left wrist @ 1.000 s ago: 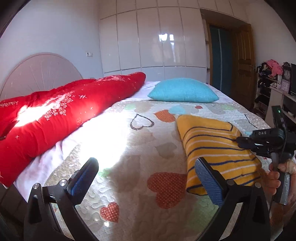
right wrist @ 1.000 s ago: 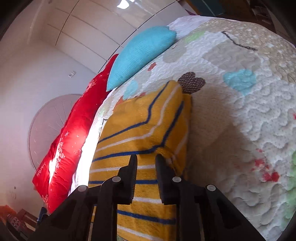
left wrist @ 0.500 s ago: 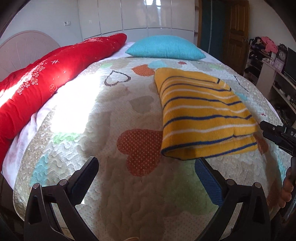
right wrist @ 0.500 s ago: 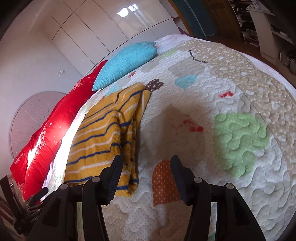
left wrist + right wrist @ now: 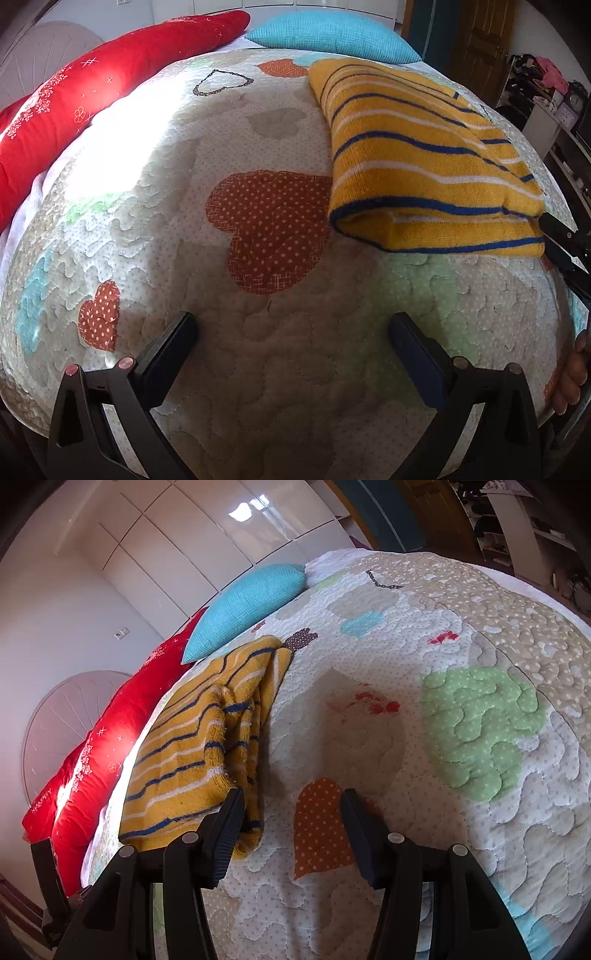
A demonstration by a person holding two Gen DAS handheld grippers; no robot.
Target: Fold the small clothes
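Note:
A yellow knit garment [image 5: 424, 158] with blue and white stripes lies folded on the heart-patterned quilt [image 5: 184, 229], right of centre in the left wrist view. It also shows in the right wrist view [image 5: 199, 738], to the left. My left gripper [image 5: 291, 343] is open and empty over the quilt, short of the garment's near edge. My right gripper [image 5: 291, 816] is open and empty, its left finger [image 5: 229, 823] right by the garment's near corner. The right gripper's tip [image 5: 561, 240] shows at the garment's right corner in the left wrist view.
A long red pillow [image 5: 85, 92] lies along the bed's left side and a blue cushion [image 5: 332, 33] at the head. White wardrobe doors [image 5: 207, 546] stand behind. A wooden door [image 5: 476, 40] and cluttered shelves [image 5: 535, 81] are to the right.
My right gripper has opened, let go of the garment and pulled back to its near corner. My left gripper has drawn back and tilted down toward the quilt.

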